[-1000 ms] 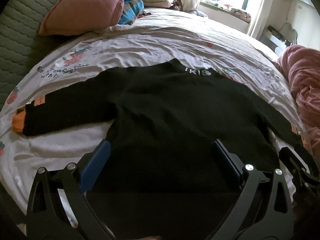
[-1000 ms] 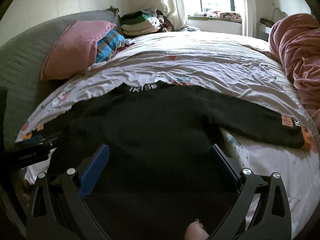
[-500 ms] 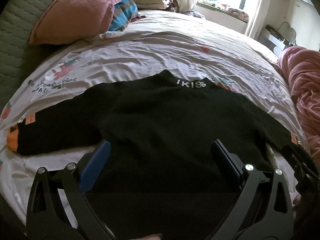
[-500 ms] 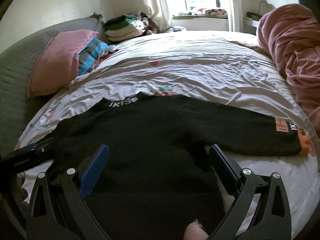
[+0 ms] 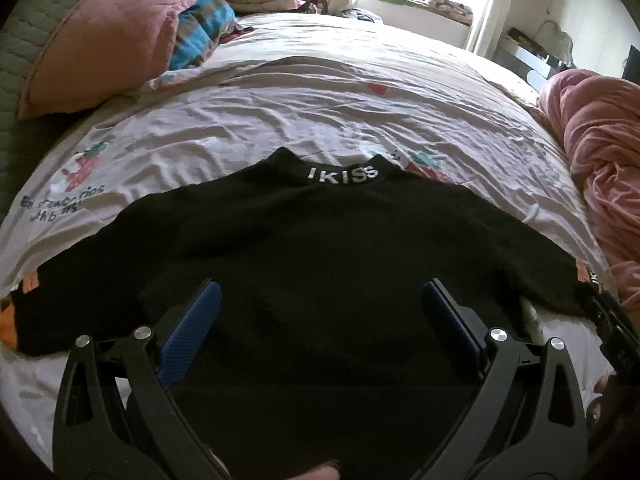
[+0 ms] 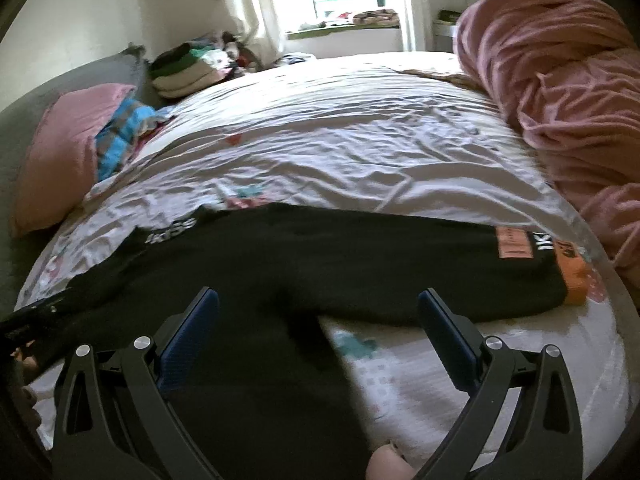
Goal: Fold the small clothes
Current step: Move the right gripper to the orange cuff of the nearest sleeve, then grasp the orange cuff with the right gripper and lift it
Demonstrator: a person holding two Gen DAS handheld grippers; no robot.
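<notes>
A small black long-sleeved top [image 5: 320,248] lies flat on the bed, its collar with white lettering [image 5: 344,174] at the far side and both sleeves spread out. My left gripper [image 5: 320,304] is open and empty above the top's lower body. My right gripper [image 6: 318,312] is open and empty above the right underarm, where the right sleeve [image 6: 420,268] runs out to an orange cuff [image 6: 574,280]. The left sleeve's orange cuff [image 5: 8,332] shows at the left edge of the left wrist view.
The bed sheet [image 5: 320,92] is white and wrinkled. A pink pillow [image 5: 104,32] and a blue striped cloth [image 5: 200,28] lie at the far left. Folded clothes [image 6: 184,68] are stacked by the window. A pink blanket [image 6: 560,92] is heaped at the right.
Both grippers have drawn back and swung outward: the right one now faces the right sleeve and cuff. The top lies as before. Both jaws stay open.
</notes>
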